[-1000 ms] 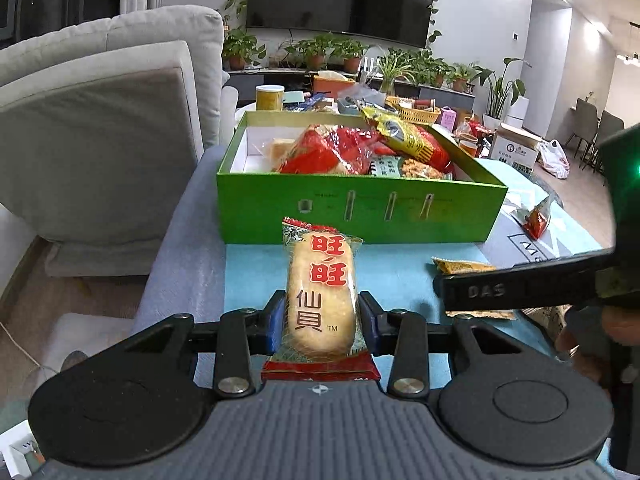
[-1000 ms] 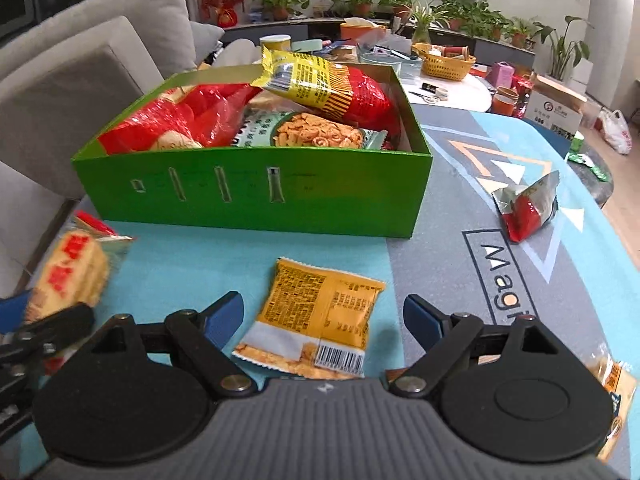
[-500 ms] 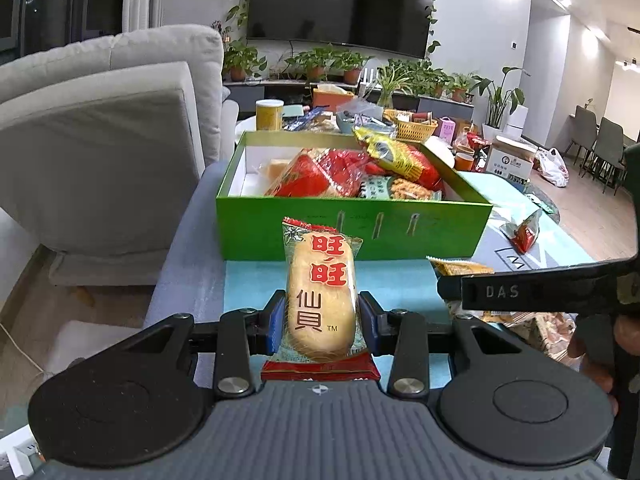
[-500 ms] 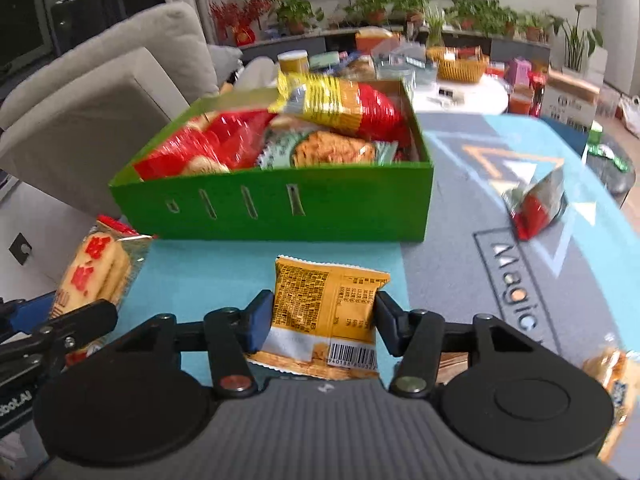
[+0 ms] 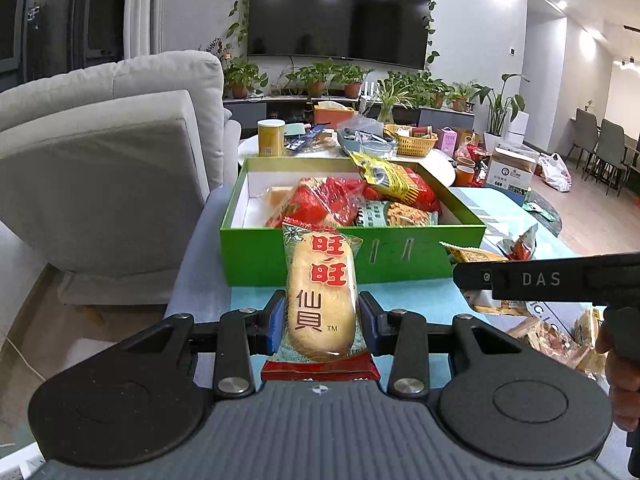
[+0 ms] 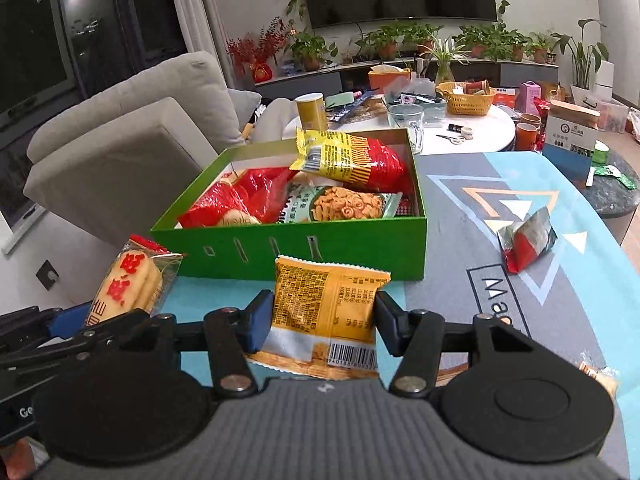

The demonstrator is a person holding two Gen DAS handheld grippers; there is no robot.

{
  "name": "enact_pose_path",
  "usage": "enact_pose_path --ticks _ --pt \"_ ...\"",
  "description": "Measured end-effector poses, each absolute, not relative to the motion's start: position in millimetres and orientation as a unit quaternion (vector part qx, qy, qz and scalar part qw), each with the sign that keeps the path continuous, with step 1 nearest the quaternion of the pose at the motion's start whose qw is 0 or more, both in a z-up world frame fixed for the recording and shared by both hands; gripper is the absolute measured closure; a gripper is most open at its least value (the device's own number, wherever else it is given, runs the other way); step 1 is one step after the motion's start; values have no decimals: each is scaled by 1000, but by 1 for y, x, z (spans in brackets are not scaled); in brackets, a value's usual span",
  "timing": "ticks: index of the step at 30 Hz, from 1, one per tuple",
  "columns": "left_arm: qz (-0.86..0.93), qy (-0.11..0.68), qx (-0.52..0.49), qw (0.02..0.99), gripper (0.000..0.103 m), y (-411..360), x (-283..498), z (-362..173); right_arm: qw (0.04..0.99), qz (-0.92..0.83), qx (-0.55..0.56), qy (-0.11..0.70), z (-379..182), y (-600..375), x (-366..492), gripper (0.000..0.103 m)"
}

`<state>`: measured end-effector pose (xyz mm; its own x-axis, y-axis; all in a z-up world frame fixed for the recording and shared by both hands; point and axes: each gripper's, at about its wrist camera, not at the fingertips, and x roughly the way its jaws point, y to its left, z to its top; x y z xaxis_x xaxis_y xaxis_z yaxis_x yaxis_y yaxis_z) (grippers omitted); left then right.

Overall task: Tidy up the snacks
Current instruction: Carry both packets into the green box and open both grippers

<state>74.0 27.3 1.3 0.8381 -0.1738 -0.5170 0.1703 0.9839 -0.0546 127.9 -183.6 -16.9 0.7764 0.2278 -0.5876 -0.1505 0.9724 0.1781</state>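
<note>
Living-room surface with a teal mat holds an open green box (image 6: 304, 246) of snacks, and both tongs have just lifted packets clear of it (ready to drop in): left tongs (image 5: 322, 322) clamp a rice cracker pack (image 5: 320, 296), right tongs (image 6: 320, 320) now grip an orange packet (image 6: 324, 308).

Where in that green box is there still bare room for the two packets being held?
The green box shows bare white floor only in its near-left corner, beside the red bags. The middle and right are crowded: a cracker bag lies under a tilted yellow-and-red bag. Outside it, the mat between the box and a red-and-silver wrapper is free.
</note>
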Motion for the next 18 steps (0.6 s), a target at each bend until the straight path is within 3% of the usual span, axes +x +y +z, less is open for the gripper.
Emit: enact_pose_path --ticks 18 --pt "-78 249 -25 965 68 35 138 29 951 123 58 278 20 -174 173 56"
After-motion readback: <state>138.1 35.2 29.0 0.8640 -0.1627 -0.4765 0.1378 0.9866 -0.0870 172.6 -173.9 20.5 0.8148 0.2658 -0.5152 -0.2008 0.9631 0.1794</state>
